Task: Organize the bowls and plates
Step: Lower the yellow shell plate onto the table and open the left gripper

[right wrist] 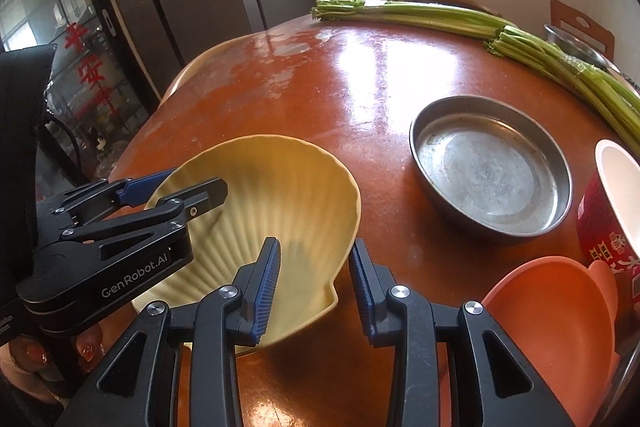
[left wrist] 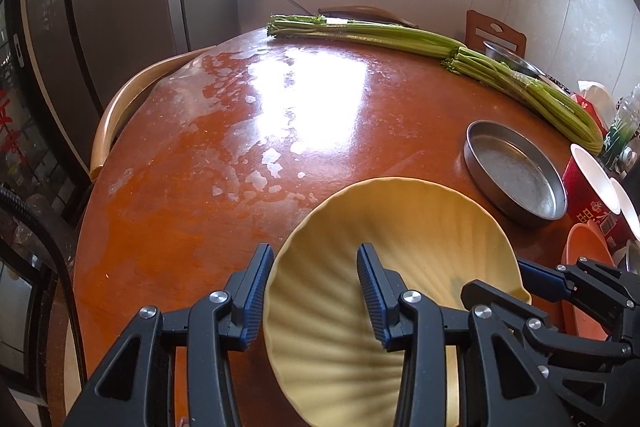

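On table: one shell plate [right wrist: 280, 195], perhaps two cups [left wrist: 592, 187].

the left gripper [left wrist: 316, 291] is reaching forward with its jaws standing apart, nothing pinched between them. the right gripper [right wrist: 314, 287] is lying just beside it, angled toward it, jaws likewise spread wide.

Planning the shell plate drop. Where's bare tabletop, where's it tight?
Free: the broad glossy stretch of table left of the metal pan, running back to the celery. Crowded: right side, where pan, red cup and orange bowl cluster. Both grippers straddle the shell plate rim.
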`<state>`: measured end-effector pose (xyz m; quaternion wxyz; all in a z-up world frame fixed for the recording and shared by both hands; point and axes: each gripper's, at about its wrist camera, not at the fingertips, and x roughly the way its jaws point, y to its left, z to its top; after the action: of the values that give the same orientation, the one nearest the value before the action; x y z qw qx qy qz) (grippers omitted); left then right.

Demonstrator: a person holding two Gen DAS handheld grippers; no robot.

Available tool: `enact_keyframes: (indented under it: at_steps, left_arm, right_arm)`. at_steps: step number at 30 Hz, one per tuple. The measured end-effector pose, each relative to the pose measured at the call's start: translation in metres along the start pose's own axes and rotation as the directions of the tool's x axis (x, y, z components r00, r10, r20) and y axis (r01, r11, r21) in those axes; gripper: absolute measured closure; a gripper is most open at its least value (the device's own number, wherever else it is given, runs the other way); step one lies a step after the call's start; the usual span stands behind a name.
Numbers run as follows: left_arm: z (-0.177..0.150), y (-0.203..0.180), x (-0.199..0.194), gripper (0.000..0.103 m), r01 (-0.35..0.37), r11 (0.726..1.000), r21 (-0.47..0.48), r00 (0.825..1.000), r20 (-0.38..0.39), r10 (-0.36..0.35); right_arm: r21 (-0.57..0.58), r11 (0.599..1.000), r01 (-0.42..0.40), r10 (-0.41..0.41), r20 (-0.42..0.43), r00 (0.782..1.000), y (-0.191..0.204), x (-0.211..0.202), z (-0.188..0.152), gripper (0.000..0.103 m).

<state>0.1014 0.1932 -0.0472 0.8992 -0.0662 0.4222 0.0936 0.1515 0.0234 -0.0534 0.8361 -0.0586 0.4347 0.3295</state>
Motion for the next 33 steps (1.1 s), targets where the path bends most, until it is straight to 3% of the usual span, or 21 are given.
enact_keyframes:
  at_steps: [10,18,33]
  left_arm:
    - [0.000,0.003,-0.004,0.058,-0.002,1.000,0.000,1.000,0.006,0.002]
    - [0.006,0.006,-0.019,0.047,-0.050,0.999,-0.010,0.998,0.049,0.050]
    - [0.006,-0.029,-0.092,0.038,-0.011,0.999,0.042,0.988,0.157,0.005]
  right_arm:
    - [0.009,1.000,-0.006,0.006,0.020,1.000,-0.003,-0.004,0.002,0.063]
    - [0.012,1.000,0.001,-0.001,0.056,0.998,-0.004,-0.018,0.005,0.062]
    - [0.007,1.000,0.029,-0.030,0.232,0.972,-0.016,-0.114,0.000,0.048]
